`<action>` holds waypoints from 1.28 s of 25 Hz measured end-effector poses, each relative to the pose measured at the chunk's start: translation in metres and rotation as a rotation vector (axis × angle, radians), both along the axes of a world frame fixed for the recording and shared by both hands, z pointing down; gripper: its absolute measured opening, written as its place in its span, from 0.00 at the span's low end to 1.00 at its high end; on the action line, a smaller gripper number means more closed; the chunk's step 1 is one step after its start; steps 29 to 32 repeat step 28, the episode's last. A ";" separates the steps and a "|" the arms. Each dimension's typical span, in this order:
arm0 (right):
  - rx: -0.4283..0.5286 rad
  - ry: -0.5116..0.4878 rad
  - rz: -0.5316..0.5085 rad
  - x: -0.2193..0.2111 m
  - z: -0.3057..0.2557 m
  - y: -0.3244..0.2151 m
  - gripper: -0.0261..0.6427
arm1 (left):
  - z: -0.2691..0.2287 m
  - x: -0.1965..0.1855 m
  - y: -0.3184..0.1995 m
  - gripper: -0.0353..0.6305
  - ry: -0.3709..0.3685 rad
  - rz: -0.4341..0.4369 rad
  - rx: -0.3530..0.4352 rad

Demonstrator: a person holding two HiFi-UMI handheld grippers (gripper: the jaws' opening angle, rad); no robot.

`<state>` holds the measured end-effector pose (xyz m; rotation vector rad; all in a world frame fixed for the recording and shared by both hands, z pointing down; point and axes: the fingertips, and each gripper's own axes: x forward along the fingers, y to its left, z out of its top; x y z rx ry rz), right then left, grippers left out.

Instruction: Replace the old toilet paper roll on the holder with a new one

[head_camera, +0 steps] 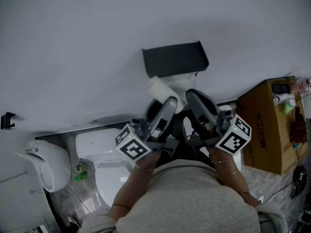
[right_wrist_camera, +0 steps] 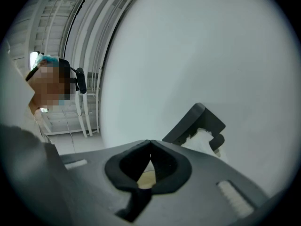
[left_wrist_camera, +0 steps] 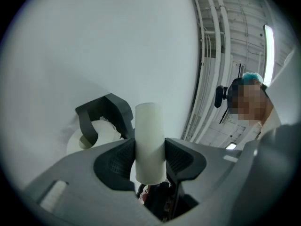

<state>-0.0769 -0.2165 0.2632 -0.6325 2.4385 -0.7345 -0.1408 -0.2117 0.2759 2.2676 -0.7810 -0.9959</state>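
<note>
Left tool (left_wrist_camera: 149,149) clamps a white roll (left_wrist_camera: 148,121), right tool (right_wrist_camera: 150,142) closed empty, facing white wall (head_camera: 87,47) above toilet (head_camera: 99,147).

dim, flat and greyish overall, with only soft shadows. strongly fisheye-bent and black-cornered in both gripper views; glaring from a strip lamp (left_wrist_camera: 269,55) at upper right of the left one.

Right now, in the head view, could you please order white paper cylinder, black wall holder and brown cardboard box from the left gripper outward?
1. White paper cylinder: between the jaws.
2. Black wall holder: just ahead.
3. Brown cardboard box: far right.
</note>
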 end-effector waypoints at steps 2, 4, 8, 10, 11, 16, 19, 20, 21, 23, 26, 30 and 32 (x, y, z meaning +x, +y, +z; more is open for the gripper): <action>-0.003 -0.014 -0.008 0.000 0.000 0.000 0.04 | 0.001 -0.001 0.000 0.35 0.000 -0.002 0.000; -0.003 -0.019 -0.009 0.001 -0.001 -0.001 0.05 | 0.000 -0.001 -0.001 0.35 0.000 -0.002 0.002; 0.006 -0.003 -0.004 0.002 0.000 -0.002 0.04 | -0.001 0.000 -0.001 0.35 0.003 -0.002 0.007; 0.009 0.005 -0.008 0.000 0.001 -0.001 0.05 | -0.001 0.000 -0.001 0.35 0.006 0.002 0.006; 0.008 0.007 -0.011 0.000 0.002 0.000 0.04 | -0.001 0.001 -0.001 0.35 0.005 0.003 0.006; -0.002 0.024 -0.007 -0.001 0.006 0.000 0.05 | -0.003 0.000 -0.001 0.35 0.001 -0.002 0.005; -0.010 0.033 -0.005 0.000 0.009 0.001 0.04 | -0.003 0.001 -0.001 0.35 -0.003 -0.007 0.001; -0.010 0.035 -0.007 -0.001 0.010 0.001 0.04 | -0.003 0.001 -0.001 0.35 -0.004 -0.007 0.002; -0.010 0.036 -0.011 -0.002 0.010 0.000 0.04 | -0.002 0.001 -0.002 0.35 -0.004 -0.005 0.002; -0.010 0.037 -0.014 -0.004 0.011 0.000 0.04 | -0.001 0.000 -0.003 0.35 -0.004 -0.001 0.003; -0.015 0.037 -0.014 -0.005 0.012 0.001 0.04 | 0.000 0.000 -0.002 0.35 -0.004 -0.001 -0.002; -0.017 0.039 -0.015 -0.005 0.012 0.002 0.04 | 0.001 -0.001 0.000 0.35 -0.005 -0.004 -0.002; -0.017 0.039 -0.015 -0.005 0.012 0.002 0.04 | 0.001 -0.001 0.000 0.35 -0.005 -0.004 -0.002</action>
